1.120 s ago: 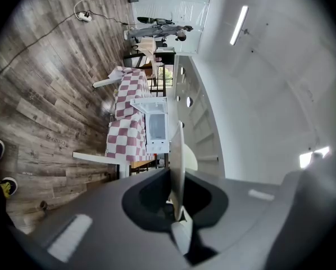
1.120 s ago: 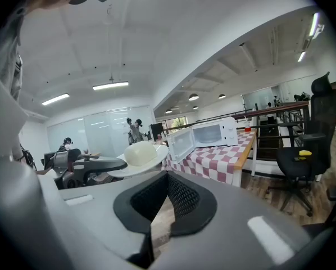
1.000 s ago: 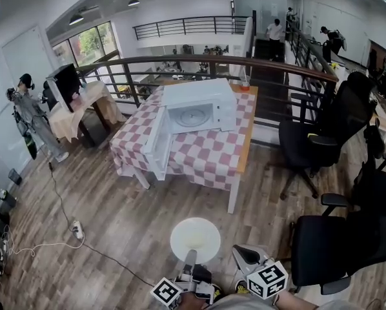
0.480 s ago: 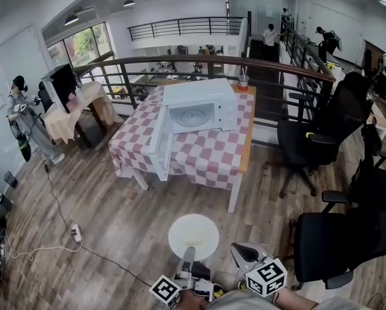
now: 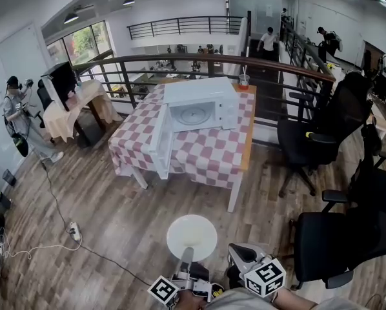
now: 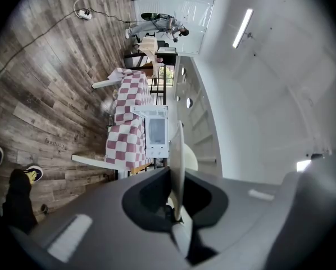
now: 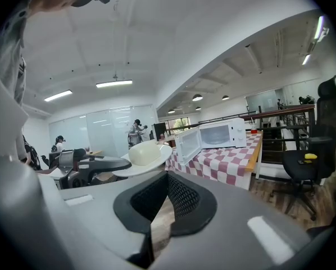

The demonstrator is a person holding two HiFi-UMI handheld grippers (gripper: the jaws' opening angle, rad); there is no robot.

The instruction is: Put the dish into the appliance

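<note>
A white round dish [image 5: 192, 236] hangs level over the wooden floor at the bottom of the head view, with my left gripper [image 5: 186, 258] shut on its near rim. In the left gripper view the dish [image 6: 177, 162] shows edge-on between the jaws of that gripper [image 6: 176, 210]. My right gripper [image 5: 238, 256] is beside it to the right, shut and empty [image 7: 159, 221]; its view shows the dish [image 7: 145, 153] at left. The white microwave [image 5: 199, 107] stands on the checkered table [image 5: 212, 155], well ahead, its door [image 5: 159, 141] swung open to the left.
Black office chairs [image 5: 322, 131] [image 5: 338, 241] stand along the right. A railing [image 5: 199, 60] runs behind the table. A red cup [image 5: 244, 81] sits on the table's far corner. A power strip and cable [image 5: 71, 232] lie on the floor at left. A person [image 5: 19, 118] stands far left.
Both grippers and the dish have shifted slightly left in the head view. The left grip on the dish is unchanged. The person at far left has shifted.
</note>
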